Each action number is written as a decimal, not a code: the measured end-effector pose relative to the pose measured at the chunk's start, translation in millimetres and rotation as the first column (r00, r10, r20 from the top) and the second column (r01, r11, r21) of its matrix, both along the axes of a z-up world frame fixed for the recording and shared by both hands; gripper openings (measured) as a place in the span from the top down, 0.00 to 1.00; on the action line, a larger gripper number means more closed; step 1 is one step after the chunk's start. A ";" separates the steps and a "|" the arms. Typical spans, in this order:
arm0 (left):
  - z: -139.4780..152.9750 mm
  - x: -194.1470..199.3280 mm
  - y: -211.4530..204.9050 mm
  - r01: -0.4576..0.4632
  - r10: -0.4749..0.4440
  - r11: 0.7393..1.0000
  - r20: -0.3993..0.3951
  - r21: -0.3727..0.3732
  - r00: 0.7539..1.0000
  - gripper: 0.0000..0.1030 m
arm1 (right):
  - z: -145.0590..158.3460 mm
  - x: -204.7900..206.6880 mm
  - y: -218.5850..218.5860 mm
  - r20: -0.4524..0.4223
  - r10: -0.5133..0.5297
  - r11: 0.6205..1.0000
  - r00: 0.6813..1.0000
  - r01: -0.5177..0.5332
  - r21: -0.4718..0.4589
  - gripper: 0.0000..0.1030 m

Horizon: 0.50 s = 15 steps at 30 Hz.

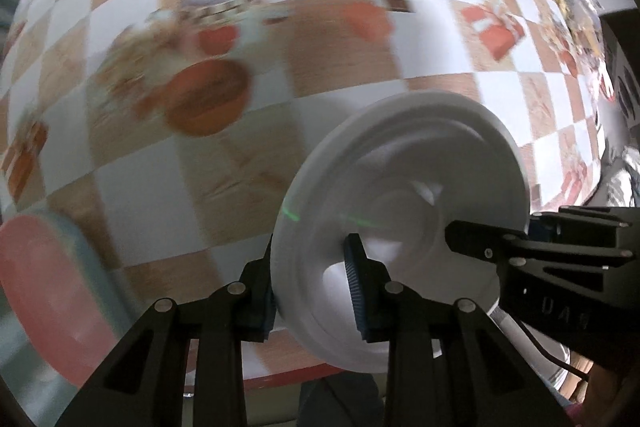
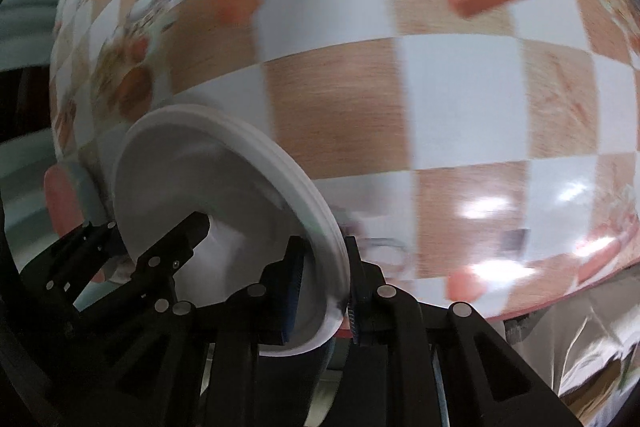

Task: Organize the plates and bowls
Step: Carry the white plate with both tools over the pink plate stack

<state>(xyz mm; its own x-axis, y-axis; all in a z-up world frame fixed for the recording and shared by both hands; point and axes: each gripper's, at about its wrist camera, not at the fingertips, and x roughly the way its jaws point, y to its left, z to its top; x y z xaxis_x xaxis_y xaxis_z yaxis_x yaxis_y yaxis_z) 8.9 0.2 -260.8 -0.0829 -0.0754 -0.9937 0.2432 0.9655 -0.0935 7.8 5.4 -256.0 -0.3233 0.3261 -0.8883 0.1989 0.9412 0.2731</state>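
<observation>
Lower centre of both frames: the left gripper (image 1: 312, 287) and right gripper (image 2: 326, 287) pinch opposite rims of a white, glossy, rigid ceramic bowl (image 1: 400, 195), likely breakable and slippery.

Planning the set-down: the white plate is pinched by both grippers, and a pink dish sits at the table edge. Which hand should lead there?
Probably left: the pink dish lies beside the left gripper; the right gripper holds the white plate on its far rim.
</observation>
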 end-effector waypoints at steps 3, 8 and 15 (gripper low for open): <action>0.5 -1.4 18.8 -0.025 0.025 1.000 0.004 0.008 1.000 0.67 | 0.9 4.9 25.7 0.008 0.034 0.999 0.999 -0.034 0.012 0.80; 1.0 -5.0 41.8 -0.036 0.036 0.999 0.010 -0.004 0.999 0.68 | 1.5 9.4 48.8 0.022 0.073 0.997 0.997 -0.073 0.012 0.79; 4.4 -13.3 49.3 -0.060 0.060 0.998 0.027 0.000 0.998 0.68 | 3.7 7.1 37.8 0.020 0.074 0.997 0.997 -0.074 -0.001 0.80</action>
